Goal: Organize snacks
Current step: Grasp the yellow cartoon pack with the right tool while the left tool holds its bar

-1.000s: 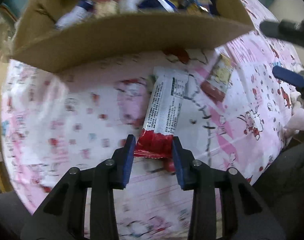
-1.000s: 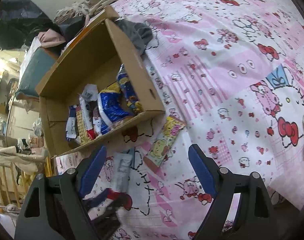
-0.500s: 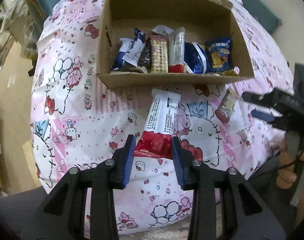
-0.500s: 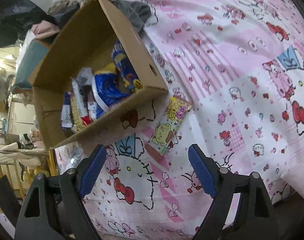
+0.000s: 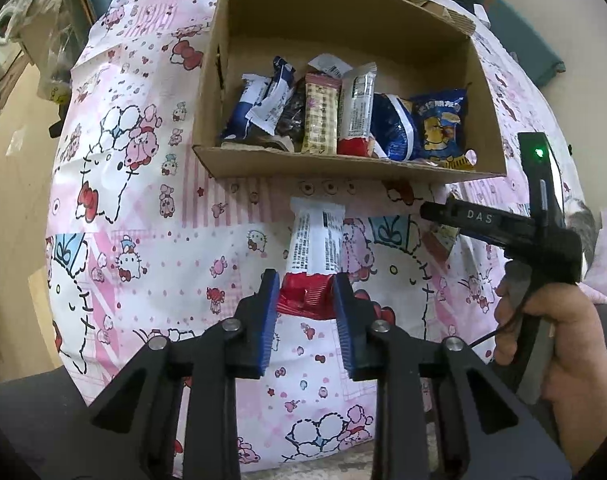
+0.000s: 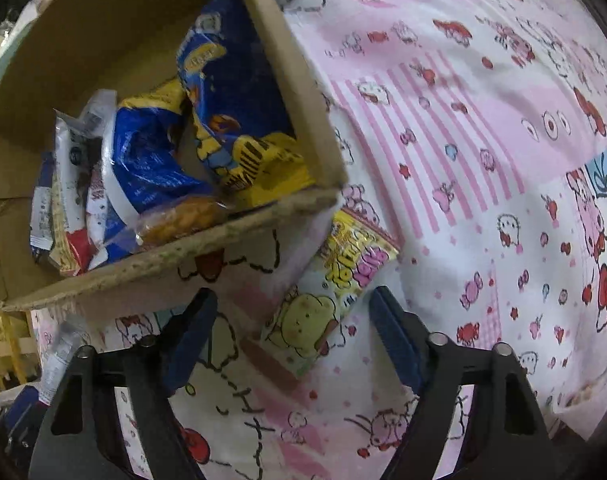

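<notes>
Two claws loaded: we hold one snack and close on a second.
Left claw [image 5: 305,304] pinches the red-and-white foil bar [image 5: 314,252]; right claw [image 6: 293,334], jaws closing, straddles the yellow cartoon-print sachet [image 6: 331,288]; next, we lift both ahead into the brown cardboard box [image 5: 343,164].

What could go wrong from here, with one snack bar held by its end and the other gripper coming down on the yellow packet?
1. The left gripper pinches only the red end of the white snack bar; the long wrapper could swing or slip out.
2. The yellow packet lies flat with a corner against the cardboard box; the right gripper, closing around it, might scrape cloth or nudge the box.
3. The box is already crowded near its front wall.
</notes>
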### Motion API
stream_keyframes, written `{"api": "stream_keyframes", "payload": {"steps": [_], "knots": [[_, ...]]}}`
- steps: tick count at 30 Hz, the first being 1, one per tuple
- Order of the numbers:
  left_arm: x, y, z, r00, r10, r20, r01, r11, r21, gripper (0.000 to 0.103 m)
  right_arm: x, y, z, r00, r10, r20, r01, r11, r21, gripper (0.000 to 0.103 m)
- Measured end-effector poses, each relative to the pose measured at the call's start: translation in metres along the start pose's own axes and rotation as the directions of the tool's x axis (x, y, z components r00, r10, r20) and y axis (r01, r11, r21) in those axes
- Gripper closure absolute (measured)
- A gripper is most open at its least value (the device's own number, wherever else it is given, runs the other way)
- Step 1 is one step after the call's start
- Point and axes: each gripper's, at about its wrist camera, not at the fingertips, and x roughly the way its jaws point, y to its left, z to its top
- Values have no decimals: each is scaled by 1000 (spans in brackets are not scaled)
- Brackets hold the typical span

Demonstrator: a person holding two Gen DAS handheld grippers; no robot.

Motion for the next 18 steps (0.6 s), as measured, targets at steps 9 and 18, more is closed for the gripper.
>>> {"api": "stream_keyframes", "payload": {"steps": [9, 18], "knots": [[13, 7, -6, 999, 4, -50, -5, 1000, -27, 102, -33, 4, -37, 982, 187, -12, -187, 982, -16, 75], [80, -31, 11, 989, 109, -99, -100, 991, 89, 12, -59, 2, -58, 966, 257, 25, -257, 966, -30, 75]]}}
